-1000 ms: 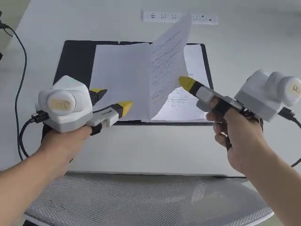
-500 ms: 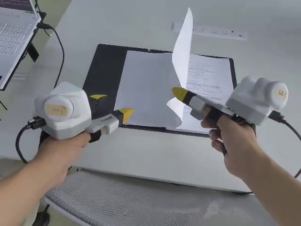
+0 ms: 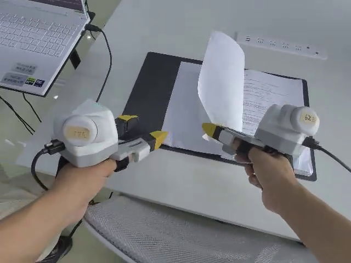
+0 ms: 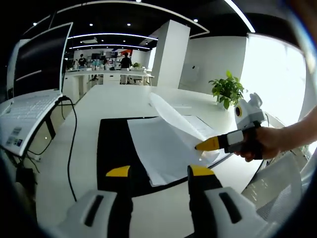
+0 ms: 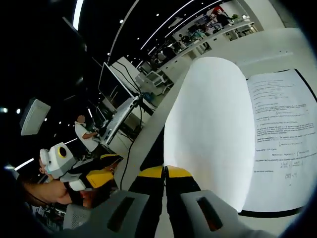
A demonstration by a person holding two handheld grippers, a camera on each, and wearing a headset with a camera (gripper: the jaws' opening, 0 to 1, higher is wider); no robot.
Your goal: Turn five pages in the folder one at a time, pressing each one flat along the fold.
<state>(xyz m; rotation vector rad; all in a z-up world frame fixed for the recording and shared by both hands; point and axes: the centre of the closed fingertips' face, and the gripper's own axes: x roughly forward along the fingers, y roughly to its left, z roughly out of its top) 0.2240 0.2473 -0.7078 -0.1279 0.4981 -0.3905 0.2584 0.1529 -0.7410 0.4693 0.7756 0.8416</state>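
Since the earlier frame, the lifted white paper page (image 3: 222, 76) has bowed further over; it stands above the fold of the open black folder (image 3: 148, 87) on the white counter (image 3: 181, 175). The right claw (image 3: 210, 130) is pressed together, pinching the page's lower edge. The left claw (image 3: 143, 127) hovers spread near the folder's near left edge.

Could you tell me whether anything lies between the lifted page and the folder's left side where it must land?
Nothing visible does. The right gripper holds the lifted page above bare turned sheets. The open left gripper hovers off the folder's near edge, short of them.
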